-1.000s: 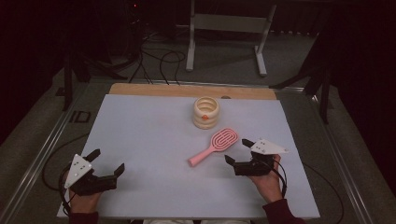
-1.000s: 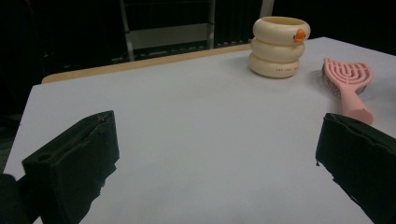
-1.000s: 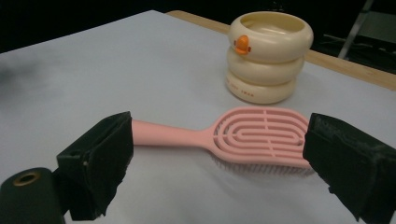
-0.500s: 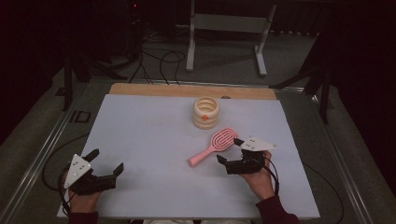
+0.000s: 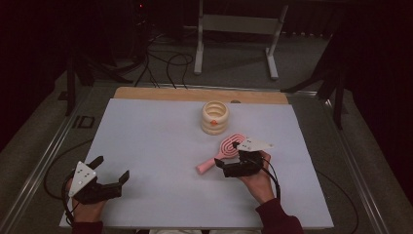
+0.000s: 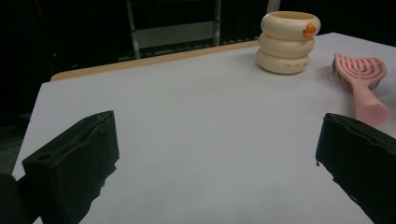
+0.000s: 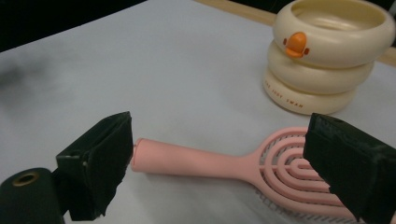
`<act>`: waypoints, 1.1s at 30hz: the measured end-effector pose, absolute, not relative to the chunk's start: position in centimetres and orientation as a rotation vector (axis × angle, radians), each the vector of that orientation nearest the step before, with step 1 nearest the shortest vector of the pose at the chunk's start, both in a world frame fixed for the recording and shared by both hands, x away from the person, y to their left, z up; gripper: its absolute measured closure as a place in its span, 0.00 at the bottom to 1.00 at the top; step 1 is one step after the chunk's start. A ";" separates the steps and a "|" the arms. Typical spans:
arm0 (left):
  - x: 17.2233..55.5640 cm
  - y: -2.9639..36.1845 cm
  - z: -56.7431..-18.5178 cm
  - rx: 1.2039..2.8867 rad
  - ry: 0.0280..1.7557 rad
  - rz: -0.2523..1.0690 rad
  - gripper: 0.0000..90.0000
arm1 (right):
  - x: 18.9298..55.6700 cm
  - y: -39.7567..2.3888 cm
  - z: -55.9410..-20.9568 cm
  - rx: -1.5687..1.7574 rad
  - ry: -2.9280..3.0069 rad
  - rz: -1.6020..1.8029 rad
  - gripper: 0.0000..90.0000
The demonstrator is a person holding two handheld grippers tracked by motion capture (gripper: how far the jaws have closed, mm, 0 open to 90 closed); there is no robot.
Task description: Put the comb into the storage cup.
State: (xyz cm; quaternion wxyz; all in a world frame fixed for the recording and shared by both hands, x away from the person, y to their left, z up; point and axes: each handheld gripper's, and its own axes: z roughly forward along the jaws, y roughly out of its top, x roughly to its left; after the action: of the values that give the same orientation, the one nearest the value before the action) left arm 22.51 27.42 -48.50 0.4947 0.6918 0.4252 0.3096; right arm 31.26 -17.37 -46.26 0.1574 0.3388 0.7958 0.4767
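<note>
At the lower left of the high view, the left gripper [image 5: 113, 171] rests on the white table mat [image 5: 156, 146] with its jaws spread wide and nothing between them; in the left gripper view the two black jaws stand far apart over bare mat. Toward the centre, slightly above the middle of the frame, a cream ringed cup [image 5: 215, 117] stands upright, an orange mark on its rim. Just below and right of it lies the pink hairbrush [image 5: 220, 153], flat on the mat, its head pointing to the upper right and its handle to the lower left. The right gripper [image 5: 228, 165] sits right over the brush's handle, held by a hand [image 5: 257, 179] entering from the bottom edge. In the right gripper view its jaws are released, one near the handle's end, the other over the brush head, not closed on it.
</note>
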 end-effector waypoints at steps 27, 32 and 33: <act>22.7 27.6 -48.9 1.691 1.048 0.773 0.00 | 33.4 -11.2 -48.6 0.948 2.412 1.226 1.00; 22.7 27.7 -48.9 1.686 1.051 0.774 0.00 | 33.8 -10.3 -49.6 0.952 2.471 1.138 1.00; 22.7 27.7 -48.9 1.686 1.051 0.775 0.00 | 33.8 -10.1 -49.8 0.955 2.479 1.123 1.00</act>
State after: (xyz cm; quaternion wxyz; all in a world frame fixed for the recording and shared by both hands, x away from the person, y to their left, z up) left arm 22.72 27.65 -48.88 0.4834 0.6921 0.4314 0.3181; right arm 33.84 -10.13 -49.83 0.1284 0.3285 0.8523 0.3863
